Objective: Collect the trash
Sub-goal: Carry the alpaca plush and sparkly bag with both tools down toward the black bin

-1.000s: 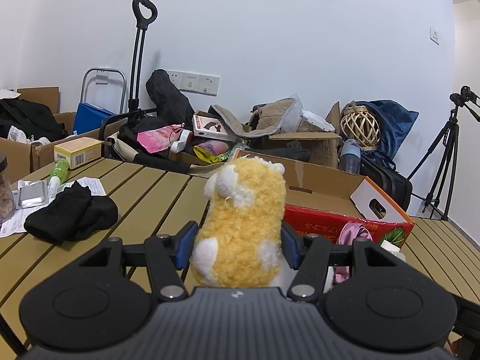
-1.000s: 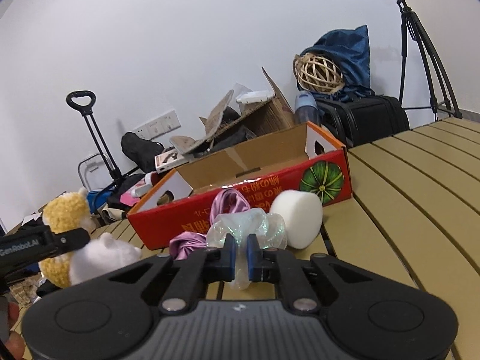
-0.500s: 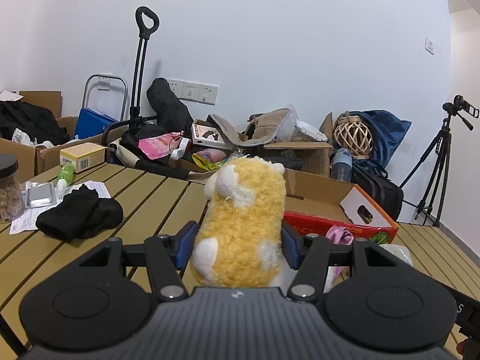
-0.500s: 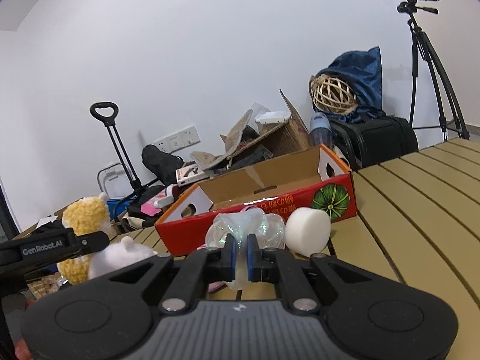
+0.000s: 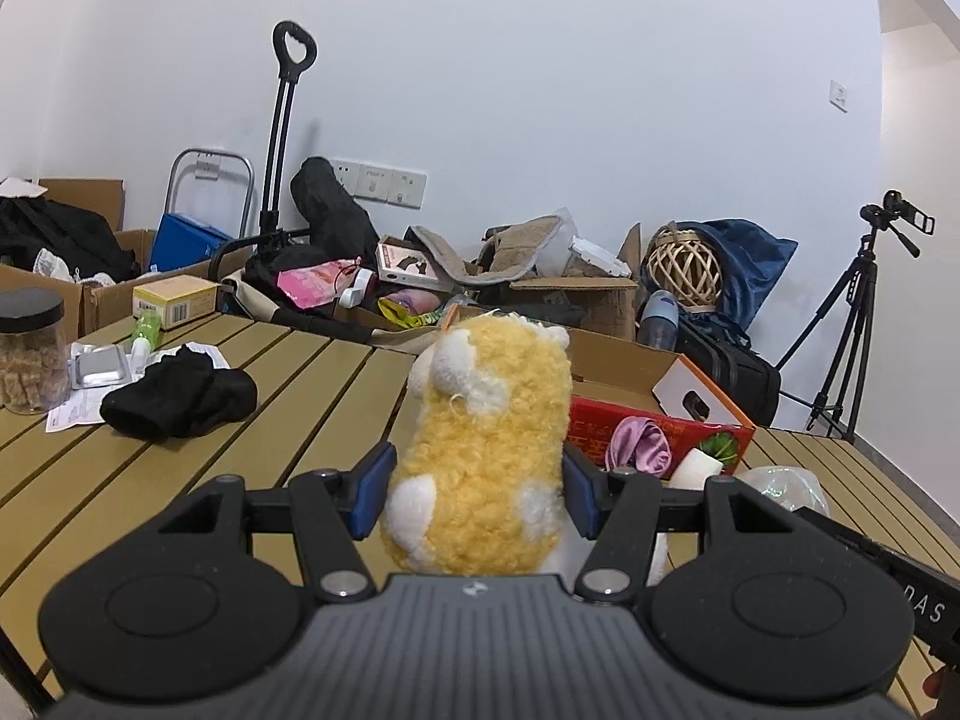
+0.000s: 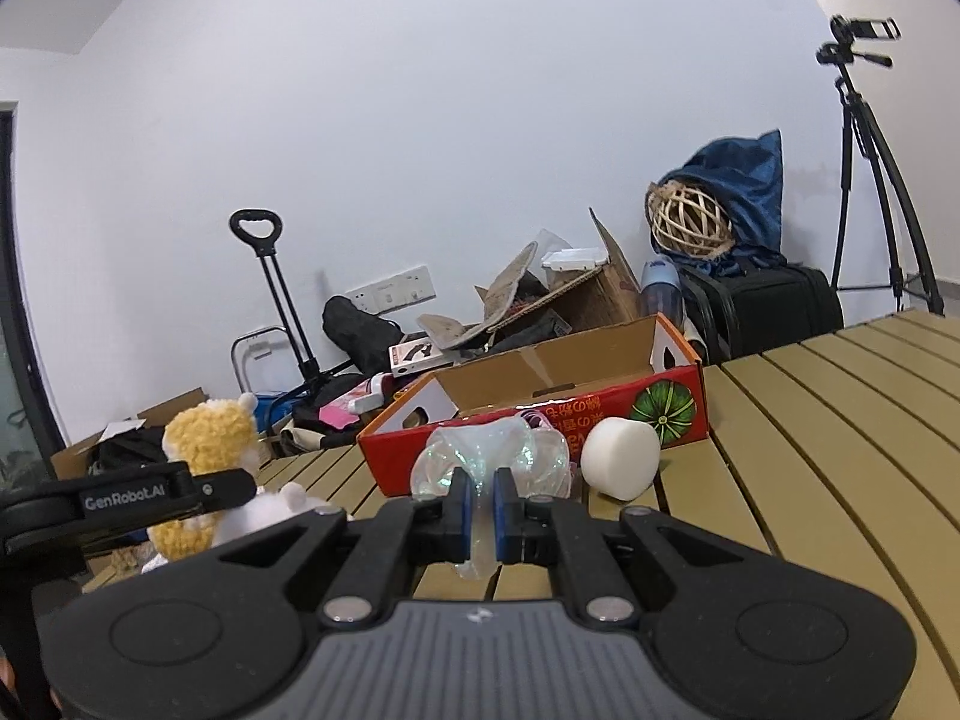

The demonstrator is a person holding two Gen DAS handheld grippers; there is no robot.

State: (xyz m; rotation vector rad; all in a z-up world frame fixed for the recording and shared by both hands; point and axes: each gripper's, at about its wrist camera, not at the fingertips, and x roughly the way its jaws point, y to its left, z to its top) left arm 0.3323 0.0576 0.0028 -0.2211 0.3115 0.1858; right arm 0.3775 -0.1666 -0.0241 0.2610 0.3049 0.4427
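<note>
Clamping yellow plush toy point(image 5: 486, 444) at frame centre, left gripper point(image 5: 477, 489) blue pads pressed into both flanks. Right gripper point(image 6: 480, 510) pinched on clear crinkled plastic wrap point(image 6: 492, 456), lower centre, before red cardboard box point(image 6: 540, 420). White foam cylinder point(image 6: 621, 459) just right, on slatted table point(image 6: 840, 420).

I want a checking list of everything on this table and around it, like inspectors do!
Surface: tan slatted wooden table, bare on its right side.
Job's things: open red cardboard box; crinkly clear plastic wrap; white foam cylinder beside the box; pink satin cloth.
Clutter: black cloth, black-lidded jar, foil blister pack, paper slip.
Grippers: left tool clamps a fluffy yellow-and-white plush toy; right tool pinches the wrap.
Cables: nothing seen.
Surroundings: white wall, piled boxes, black hand trolley, woven rattan ball, camera tripod.
</note>
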